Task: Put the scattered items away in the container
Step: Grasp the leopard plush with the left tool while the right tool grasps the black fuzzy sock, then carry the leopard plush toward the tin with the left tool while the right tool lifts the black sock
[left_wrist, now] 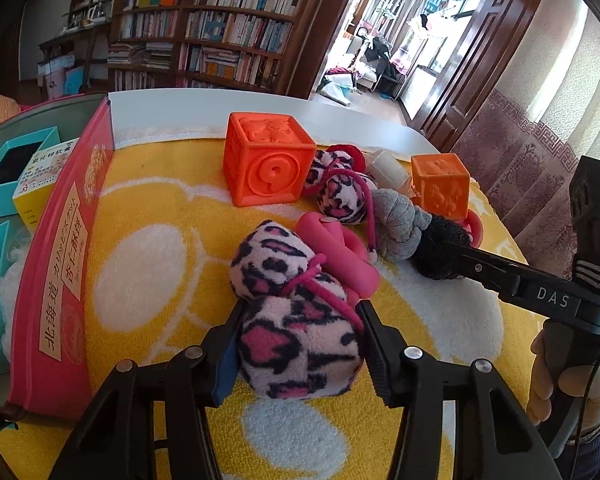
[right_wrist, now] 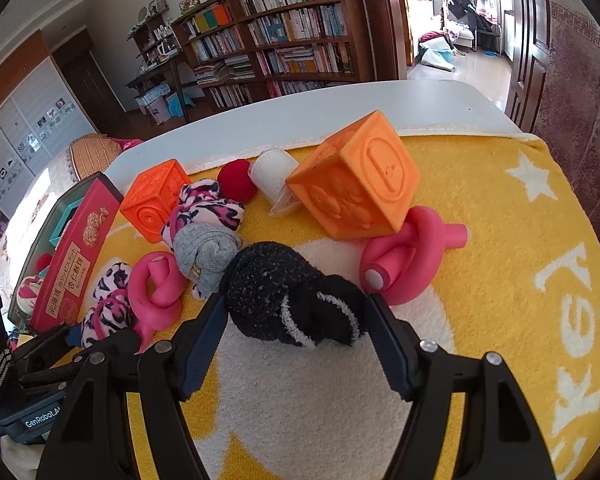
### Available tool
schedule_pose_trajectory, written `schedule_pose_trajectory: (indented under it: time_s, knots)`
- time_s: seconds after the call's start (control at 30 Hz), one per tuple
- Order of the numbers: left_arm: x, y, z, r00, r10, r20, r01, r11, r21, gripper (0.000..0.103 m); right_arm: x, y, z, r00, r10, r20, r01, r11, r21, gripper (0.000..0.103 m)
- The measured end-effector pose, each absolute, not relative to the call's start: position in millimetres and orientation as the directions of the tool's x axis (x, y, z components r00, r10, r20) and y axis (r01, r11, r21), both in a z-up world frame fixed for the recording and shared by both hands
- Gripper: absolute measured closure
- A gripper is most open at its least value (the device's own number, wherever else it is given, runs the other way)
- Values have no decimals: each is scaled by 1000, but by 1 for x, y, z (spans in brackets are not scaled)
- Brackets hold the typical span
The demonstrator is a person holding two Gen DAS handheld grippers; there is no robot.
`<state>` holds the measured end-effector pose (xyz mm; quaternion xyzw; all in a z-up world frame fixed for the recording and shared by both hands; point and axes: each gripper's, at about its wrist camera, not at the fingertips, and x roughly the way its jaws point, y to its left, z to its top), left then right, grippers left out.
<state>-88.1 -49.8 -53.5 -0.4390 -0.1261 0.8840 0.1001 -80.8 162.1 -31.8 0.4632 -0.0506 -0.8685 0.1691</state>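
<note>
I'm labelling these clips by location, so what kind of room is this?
Most likely a home living room or study: tall dark wooden bookshelves packed with books fill the far wall, a sunlit balcony room with hanging clothes opens beyond, and soft toys lie on a yellow-and-white towel.

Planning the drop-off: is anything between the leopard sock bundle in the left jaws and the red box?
Nothing visible. The leopard sock bundle sits between the left gripper jaws, and only bare yellow towel lies between it and the red box, whose side wall must be cleared.
</note>
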Motion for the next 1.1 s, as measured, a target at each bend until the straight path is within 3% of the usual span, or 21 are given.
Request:
schedule_pose_trajectory:
  time_s: [0.23, 0.37, 0.83, 1.1]
  knots:
    - [-87, -53, -53, -600, 298, -742, -66, -943, -325, 50, -78, 152, -31, -517, -328, -791, 268, -939, 214, 45]
    - [-82, -54, -49, -612, 304, -730, -66, -940, -336, 53, -76, 153, -26, -531, -326, -782, 260, -941, 215, 49]
    - [-67, -60, -17, -676, 325, -661, -75, -923, -377, 53, -68, 165, -2, -581, -432, -690, 243, -901, 360, 50]
    - [-45, -97, 19, -761, 305, -573, -39, -903, -428, 53, -61, 158, 9, -586, -497, -641, 268, -864, 425, 50]
